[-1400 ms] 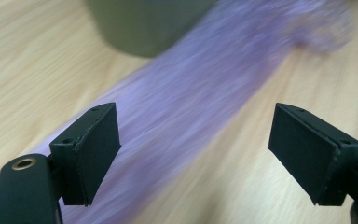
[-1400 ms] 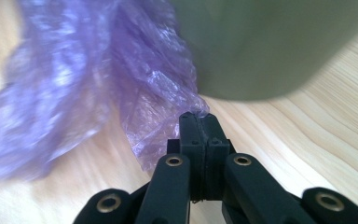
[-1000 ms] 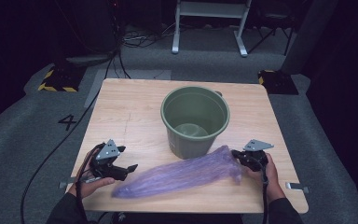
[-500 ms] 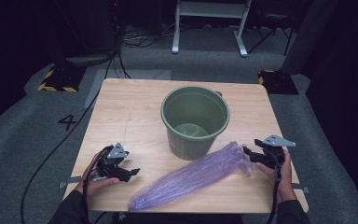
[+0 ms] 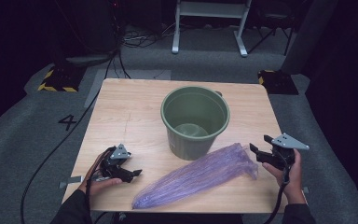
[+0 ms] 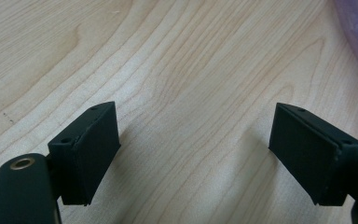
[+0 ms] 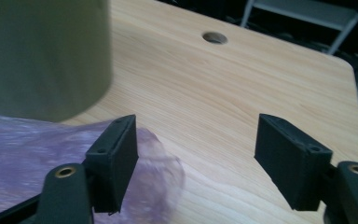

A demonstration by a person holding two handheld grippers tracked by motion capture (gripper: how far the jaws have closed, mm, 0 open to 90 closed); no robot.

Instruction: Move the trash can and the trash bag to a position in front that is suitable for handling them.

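Two grippers sit low over the wooden surface (image 5: 135, 112), one at each near corner. Green bucket (image 5: 195, 120) stands upright near the middle, slightly toward the far side; bare wood runs wide to its left, a narrower strip to its right. Purple plastic bag (image 5: 198, 175) lies flat and crumpled in front of the bucket, running diagonally from the near edge up toward the right, its upper part touching or just beside the bucket base. Bag's lower tip stops close to the near edge. Round hole in the surface shows in the right gripper view, beyond the bucket.

Left gripper (image 5: 133, 173) rests by the near left edge, a hand around it, jaws wide apart with only bare wood between them; bag's edge lies off to the side, well apart from the pads. Right gripper (image 5: 256, 153) is held at the right edge, just beside the bag's bunched upper end. Its jaws have just been opening and stand wide apart, nothing between them; bag lies just behind the left jaw, contact unclear.
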